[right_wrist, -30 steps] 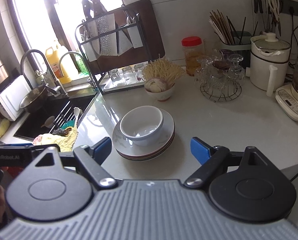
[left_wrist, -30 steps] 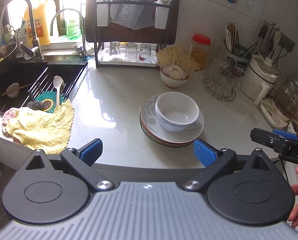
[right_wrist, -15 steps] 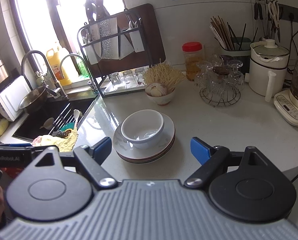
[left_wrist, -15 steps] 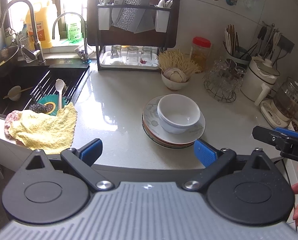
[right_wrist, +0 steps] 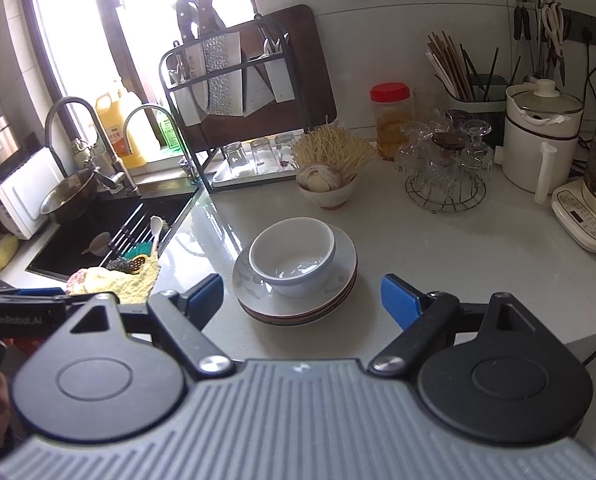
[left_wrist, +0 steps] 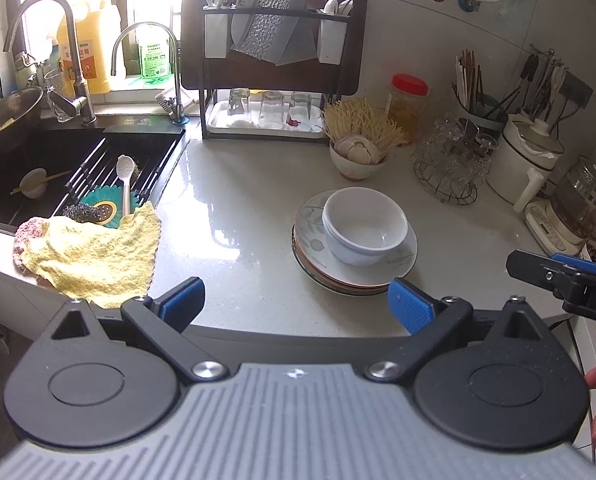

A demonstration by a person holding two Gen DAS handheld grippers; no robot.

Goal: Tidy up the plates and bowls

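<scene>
Kitchen counter seen along two hand-held tongs, both hovering short of the worktop edge. The left gripper (left_wrist: 296,300) stands with its jaws wide and nothing between the blue ribbed pads; the right gripper (right_wrist: 302,296) is likewise spread wide and empty. Ahead of both, and between the lines of the right gripper's fingers, sits the task's stack: a white bowl (right_wrist: 292,256), possibly two nested, since a double rim shows in the left view, resting on a pile of plates (right_wrist: 340,280) whose top plate is pale with a faint leaf pattern and whose lower rims show reddish-brown edges. The pile lies just beyond the right-hand pad of the left gripper and well clear of either tool; no contact is made. Stacking bowl on plates presumably gathers the crockery in one spot, and the wide jaws probably suit the broad round rim of the bowl or the plate edge. Surfaces are glazed, smooth and glossy, so a pinch on the thin rim may slip; the speckled stone counter (left_wrist: 238,208) is polished and reflective. To the left of the tongs a soft yellow cloth (left_wrist: 90,252) drapes over the edge of the dark sink (left_wrist: 138,148); farther ahead stands a black wire rack (right_wrist: 234,120) with upturned glasses beneath it
</scene>
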